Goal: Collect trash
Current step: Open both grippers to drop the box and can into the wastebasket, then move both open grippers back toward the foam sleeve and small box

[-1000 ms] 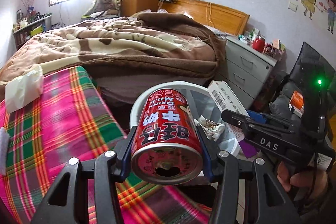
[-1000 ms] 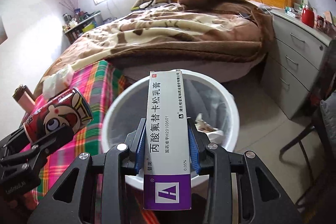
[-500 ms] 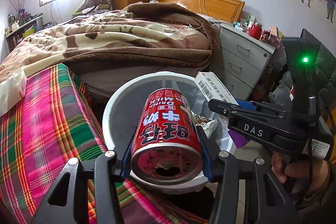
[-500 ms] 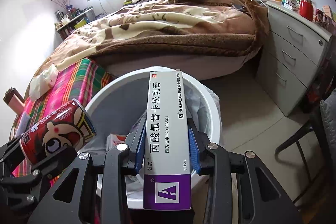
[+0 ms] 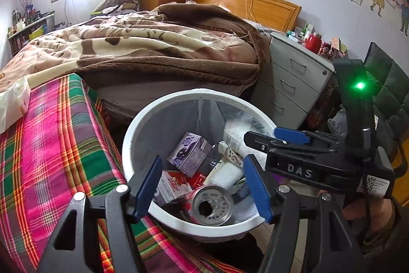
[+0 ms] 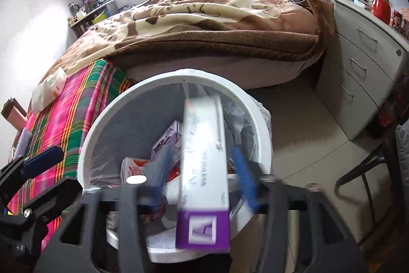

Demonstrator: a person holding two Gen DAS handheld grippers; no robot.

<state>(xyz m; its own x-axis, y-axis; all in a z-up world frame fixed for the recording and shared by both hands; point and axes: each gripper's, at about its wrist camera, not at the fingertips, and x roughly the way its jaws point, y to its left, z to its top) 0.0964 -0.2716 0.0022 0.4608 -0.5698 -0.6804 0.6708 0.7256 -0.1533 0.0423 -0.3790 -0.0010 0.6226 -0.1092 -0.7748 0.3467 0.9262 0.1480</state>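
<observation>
The white trash bin (image 5: 133, 134) stands on the floor beside the bed. A red milk-drink can (image 5: 212, 205) lies inside it among cartons, its opened end toward me. Over the bin's near rim my left gripper (image 5: 202, 183) has its jaws opening, with nothing between the blue pads (image 5: 147, 186). My right gripper (image 6: 202, 173) is also opening above the bin (image 6: 87, 145). A long white box with a purple end (image 6: 204, 170), blurred, hangs between its pads with a gap on each side. Each gripper shows in the other's view: the right gripper (image 5: 265, 137) and the left gripper (image 6: 51, 173).
A plaid pink and green cloth (image 5: 51, 157) covers the surface left of the bin, with a white bag (image 5: 15, 104) on it. Behind is a bed with a brown blanket (image 5: 153, 47), to the right a grey drawer unit (image 5: 294, 83) and a dark chair (image 6: 370, 170).
Both grippers have opened. The can has left the left jaws and now lies in the bin. The white box has come free of the right pads and is slipping down.
</observation>
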